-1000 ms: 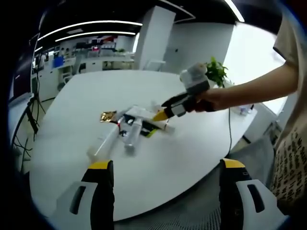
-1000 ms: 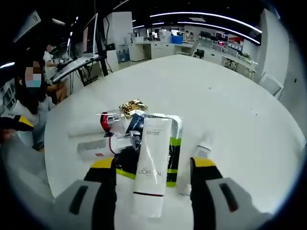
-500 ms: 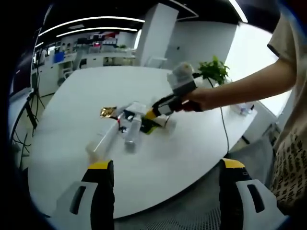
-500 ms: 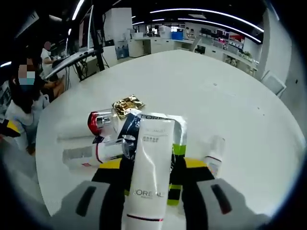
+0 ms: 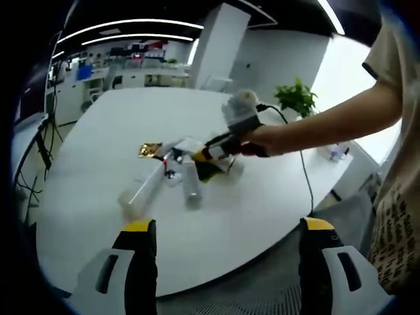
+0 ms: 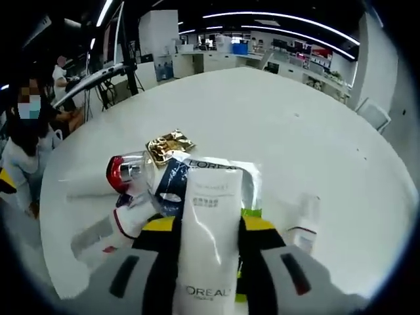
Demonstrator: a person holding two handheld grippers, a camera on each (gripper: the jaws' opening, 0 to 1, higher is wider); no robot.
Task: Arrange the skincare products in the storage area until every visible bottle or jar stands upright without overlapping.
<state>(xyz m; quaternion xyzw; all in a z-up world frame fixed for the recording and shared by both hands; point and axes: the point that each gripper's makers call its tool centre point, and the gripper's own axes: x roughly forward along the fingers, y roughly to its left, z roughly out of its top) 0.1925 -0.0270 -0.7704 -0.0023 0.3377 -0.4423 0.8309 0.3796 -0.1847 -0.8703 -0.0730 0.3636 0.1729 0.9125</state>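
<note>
White L'Oréal tube point(image 6: 205, 246): lower end cut off at 6 o'clock, and it covers the packets beneath it. Pile of products point(image 5: 180, 167), left gripper view: too small and blurred to tell labels or count. Person's arm point(image 5: 341, 121): cut off at 3 o'clock.

A large white oval table point(image 5: 98, 197) stands in an open-plan office with a dark ceiling crossed by long curved strip lights point(image 5: 131, 26). A broad white column point(image 5: 213, 46) rises behind it, and a green potted plant point(image 5: 296, 98) sits near a bright window point(image 5: 354, 85). White desks and cabinets point(image 6: 216, 62) line the far wall, and a monitor on a stand point(image 6: 121, 49) is at the side.
</note>
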